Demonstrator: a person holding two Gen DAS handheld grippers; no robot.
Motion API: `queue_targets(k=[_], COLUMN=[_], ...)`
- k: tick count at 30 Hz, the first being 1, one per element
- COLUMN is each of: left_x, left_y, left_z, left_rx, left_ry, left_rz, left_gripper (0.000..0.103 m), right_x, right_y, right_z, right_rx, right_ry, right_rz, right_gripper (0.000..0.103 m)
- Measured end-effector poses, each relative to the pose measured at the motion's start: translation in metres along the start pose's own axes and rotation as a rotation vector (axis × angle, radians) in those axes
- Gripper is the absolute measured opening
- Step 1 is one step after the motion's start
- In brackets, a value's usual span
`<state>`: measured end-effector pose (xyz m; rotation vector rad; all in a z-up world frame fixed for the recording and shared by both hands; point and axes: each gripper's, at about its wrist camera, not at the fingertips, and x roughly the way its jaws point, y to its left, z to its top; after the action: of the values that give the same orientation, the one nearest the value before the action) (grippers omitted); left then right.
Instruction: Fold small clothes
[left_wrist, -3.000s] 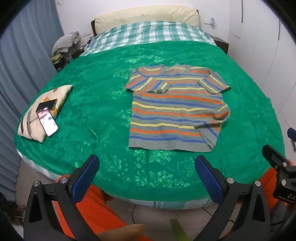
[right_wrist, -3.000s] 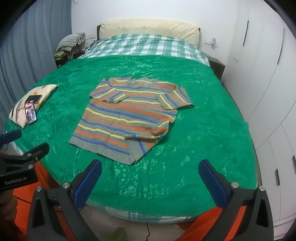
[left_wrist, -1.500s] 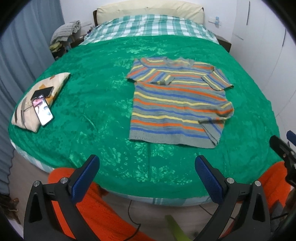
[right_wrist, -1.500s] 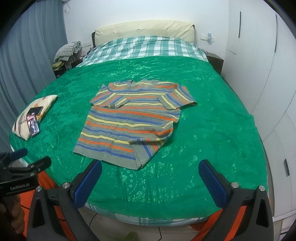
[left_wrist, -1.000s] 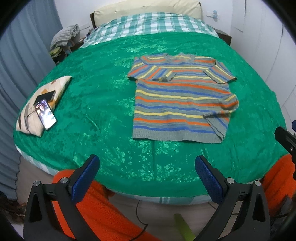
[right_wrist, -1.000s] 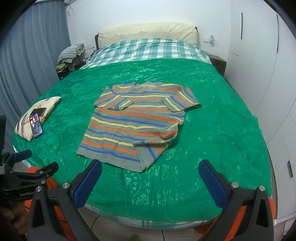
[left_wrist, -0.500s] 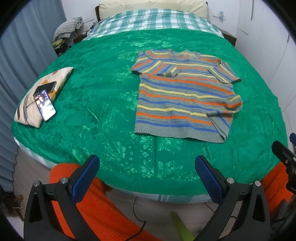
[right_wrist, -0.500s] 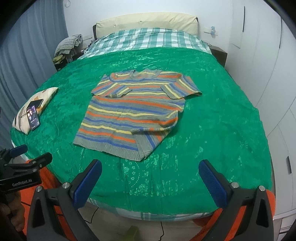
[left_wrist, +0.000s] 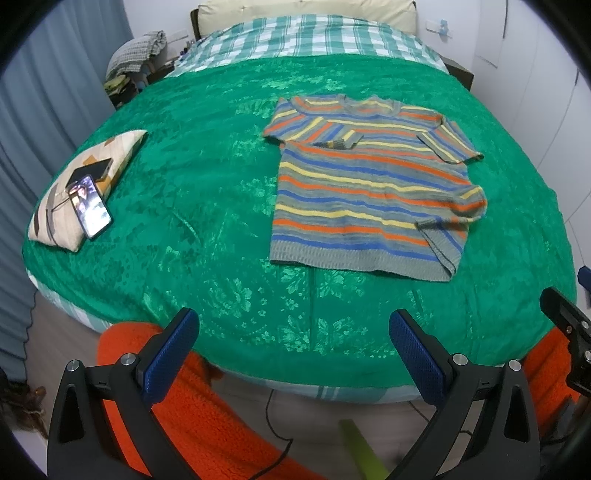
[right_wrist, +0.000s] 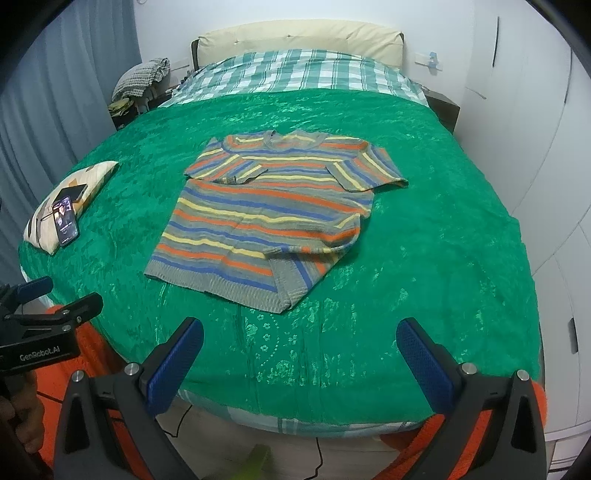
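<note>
A small striped knit sweater (left_wrist: 369, 181) in grey, orange, blue and yellow lies flat on the green bedspread (left_wrist: 207, 177), neck toward the headboard. Its left sleeve is folded in over the chest and its lower right hem corner is turned up. It also shows in the right wrist view (right_wrist: 273, 210). My left gripper (left_wrist: 293, 343) is open and empty, held off the near edge of the bed. My right gripper (right_wrist: 299, 350) is open and empty, also short of the near edge. Neither touches the sweater.
A patterned cushion (left_wrist: 55, 206) with a lit phone (left_wrist: 91, 206) and a dark phone on it lies at the bed's left edge. A checked sheet and headboard (right_wrist: 295, 37) are at the far end. White wardrobe doors (right_wrist: 535, 110) stand on the right. Orange fabric (left_wrist: 207, 424) is below.
Both grippers have shifted slightly at the foot of the bed, so the view has drifted a little. The sweater has not moved. Both grippers stay open.
</note>
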<state>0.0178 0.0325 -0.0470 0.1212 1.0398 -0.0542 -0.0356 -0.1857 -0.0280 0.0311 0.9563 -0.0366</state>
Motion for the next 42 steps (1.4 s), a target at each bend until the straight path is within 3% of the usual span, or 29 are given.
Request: queue_targets(k=[4, 9, 11, 16, 18, 21, 22, 24, 26, 27, 29, 32, 36, 37, 38, 40, 42], left_x=[0.002, 0.024, 0.047, 0.071, 0.069, 0.067, 0.069, 0.073, 0.077, 0.077, 0.078, 0.089, 0.116, 0.127, 0.138, 0.155, 0.171], left_y=[0.009, 0.041, 0.059, 0.078, 0.076, 0.071, 0.07, 0.071, 0.073, 0.075, 0.081, 0.085, 0.083, 0.081, 0.081, 0.08, 0.08], left_z=[0.0, 0.0, -0.002, -0.016, -0.021, -0.026, -0.028, -0.027, -0.03, -0.03, -0.031, -0.029, -0.014, -0.008, 0.0, 0.011, 0.021], left_rx=[-0.008, -0.09, -0.159, -0.236, -0.223, -0.201, -0.199, -0.197, -0.191, -0.191, -0.196, -0.207, -0.208, -0.206, -0.204, -0.201, -0.205], left_ry=[0.001, 0.015, 0.073, 0.145, 0.14, 0.132, 0.133, 0.143, 0.156, 0.155, 0.141, 0.143, 0.136, 0.131, 0.13, 0.128, 0.126], left_rz=[0.014, 0.023, 0.025, 0.043, 0.046, 0.057, 0.057, 0.051, 0.057, 0.059, 0.068, 0.059, -0.031, -0.063, -0.103, -0.158, -0.19], left_gripper=[0.103, 0.103, 0.103, 0.102, 0.102, 0.103, 0.103, 0.103, 0.103, 0.103, 0.103, 0.103, 0.102, 0.102, 0.102, 0.102, 0.101], right_x=[0.012, 0.035, 0.051, 0.125, 0.157, 0.207, 0.223, 0.237, 0.225, 0.214, 0.183, 0.148, 0.146, 0.148, 0.149, 0.147, 0.146], right_y=[-0.02, -0.082, -0.088, -0.061, -0.056, -0.052, -0.048, -0.045, -0.054, -0.065, -0.091, -0.139, -0.173, -0.178, -0.182, -0.186, -0.179], right_z=[0.005, 0.023, 0.031, 0.043, 0.047, 0.052, 0.055, 0.056, 0.051, 0.046, 0.029, 0.001, -0.028, -0.033, -0.039, -0.05, -0.054], right_rx=[0.036, 0.191, 0.243, 0.387, 0.499, 0.636, 0.639, 0.599, 0.597, 0.622, 0.652, 0.66, 0.613, 0.609, 0.622, 0.674, 0.675], right_ry=[0.024, 0.027, 0.053, 0.178, 0.214, 0.266, 0.272, 0.269, 0.23, 0.212, 0.188, 0.182, 0.24, 0.244, 0.243, 0.21, 0.193], right_rz=[0.064, -0.092, -0.04, 0.263, 0.289, 0.239, 0.216, 0.147, 0.121, 0.158, 0.207, 0.197, 0.135, 0.128, 0.14, 0.219, 0.287], right_gripper=[0.103, 0.103, 0.103, 0.103, 0.103, 0.101, 0.095, 0.073, 0.011, 0.005, 0.005, 0.005, 0.009, 0.014, 0.033, 0.055, 0.057])
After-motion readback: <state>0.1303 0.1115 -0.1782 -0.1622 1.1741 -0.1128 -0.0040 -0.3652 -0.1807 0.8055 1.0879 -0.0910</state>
